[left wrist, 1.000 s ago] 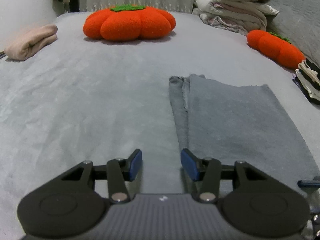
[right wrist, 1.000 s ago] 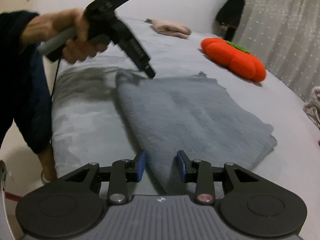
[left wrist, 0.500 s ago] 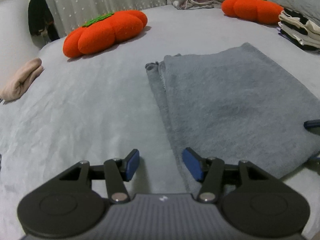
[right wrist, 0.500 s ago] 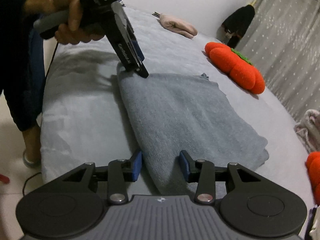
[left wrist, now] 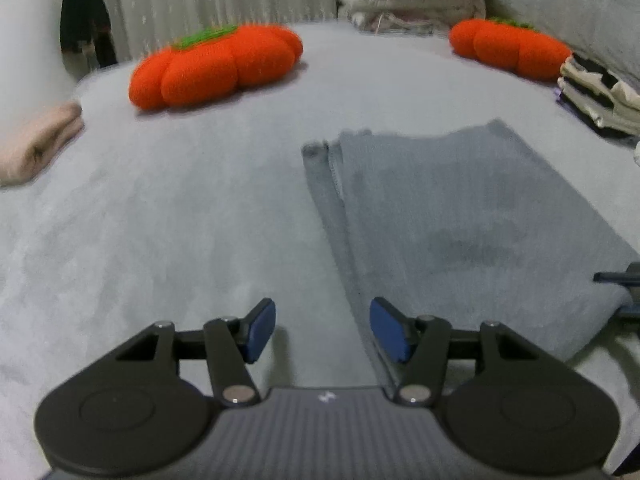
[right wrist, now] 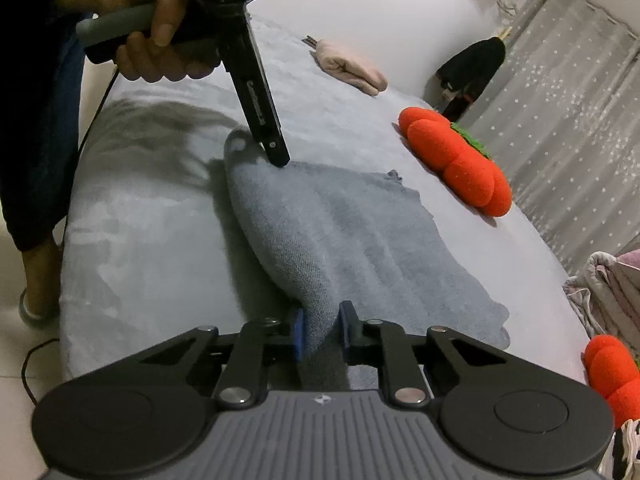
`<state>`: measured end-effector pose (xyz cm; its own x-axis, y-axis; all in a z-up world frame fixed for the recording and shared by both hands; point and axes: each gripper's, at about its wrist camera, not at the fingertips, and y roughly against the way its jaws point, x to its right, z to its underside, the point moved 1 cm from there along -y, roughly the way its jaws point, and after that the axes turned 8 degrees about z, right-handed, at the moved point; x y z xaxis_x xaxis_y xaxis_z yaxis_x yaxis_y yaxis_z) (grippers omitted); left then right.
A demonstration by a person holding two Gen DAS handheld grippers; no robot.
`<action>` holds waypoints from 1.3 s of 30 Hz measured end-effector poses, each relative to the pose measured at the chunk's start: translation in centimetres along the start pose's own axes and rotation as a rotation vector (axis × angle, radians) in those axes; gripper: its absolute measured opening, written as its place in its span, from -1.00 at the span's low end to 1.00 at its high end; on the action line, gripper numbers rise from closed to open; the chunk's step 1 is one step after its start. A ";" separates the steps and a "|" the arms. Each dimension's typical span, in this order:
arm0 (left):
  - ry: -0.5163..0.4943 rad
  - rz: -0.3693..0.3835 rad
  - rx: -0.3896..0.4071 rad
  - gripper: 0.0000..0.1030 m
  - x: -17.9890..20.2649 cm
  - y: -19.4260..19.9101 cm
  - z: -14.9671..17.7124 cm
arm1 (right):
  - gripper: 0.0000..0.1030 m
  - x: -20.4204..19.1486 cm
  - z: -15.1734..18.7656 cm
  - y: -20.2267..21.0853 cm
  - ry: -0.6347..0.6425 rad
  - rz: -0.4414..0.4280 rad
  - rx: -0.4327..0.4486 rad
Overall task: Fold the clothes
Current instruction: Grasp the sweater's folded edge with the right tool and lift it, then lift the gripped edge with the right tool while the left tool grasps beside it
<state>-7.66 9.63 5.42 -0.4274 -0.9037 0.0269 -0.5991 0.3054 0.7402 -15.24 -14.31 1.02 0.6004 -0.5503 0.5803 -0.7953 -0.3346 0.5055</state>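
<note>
A grey garment (left wrist: 460, 220) lies folded flat on the grey bed (left wrist: 160, 220). In the left wrist view my left gripper (left wrist: 324, 330) is open, low over the bed, with the garment's left edge running just inside its right finger. The right wrist view shows that left gripper (right wrist: 276, 156), held by a hand (right wrist: 160, 48), with its tip down on the far corner of the grey garment (right wrist: 360, 240). My right gripper (right wrist: 323, 330) is shut on the garment's near corner, and cloth bunches up between its blue pads (right wrist: 298, 332).
Two orange pumpkin cushions (left wrist: 216, 68) (left wrist: 508, 46) lie toward the back of the bed. A pink folded cloth (left wrist: 36, 144) sits at the left, striped folded clothes (left wrist: 596, 96) at the right, and piled bedding (left wrist: 416, 0) at the back. A person's legs (right wrist: 36, 240) stand at the bed's edge.
The right gripper has closed on the garment's near corner, which now bunches between its pads. The left gripper has come down onto the far corner and stays open.
</note>
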 end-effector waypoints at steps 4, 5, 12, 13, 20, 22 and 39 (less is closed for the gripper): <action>-0.078 0.065 0.095 0.10 0.9 2.2 -0.2 | -0.69 0.7 -0.3 0.0 -0.044 -0.009 0.005; -0.108 0.093 0.112 0.10 1.5 2.6 -0.1 | -0.69 0.9 -0.4 0.0 -0.061 -0.012 0.006; -0.305 0.246 0.167 0.11 5.4 3.3 1.4 | -0.69 3.2 -0.7 -0.2 -0.200 -0.055 -0.014; -0.320 0.271 0.169 0.11 5.9 3.2 1.6 | -0.69 3.6 -0.8 -0.3 -0.221 -0.061 -0.018; -0.491 0.333 0.210 0.16 8.6 3.8 3.5 | -0.69 4.9 -1.0 -0.4 -0.316 -0.103 -0.025; -0.552 0.333 0.216 0.30 9.6 3.8 4.2 | -0.69 5.2 -1.0 -0.4 -0.331 -0.109 -0.028; -0.642 0.111 0.111 -0.47 10.3 -0.8 4.2 | -0.69 6.5 -0.9 -0.5 -0.420 -0.149 -0.039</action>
<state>-14.47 1.32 2.26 -0.7885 -0.5175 -0.3323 -0.5800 0.4462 0.6815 -10.92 -17.06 5.09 0.6152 -0.7642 0.1936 -0.6943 -0.4088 0.5924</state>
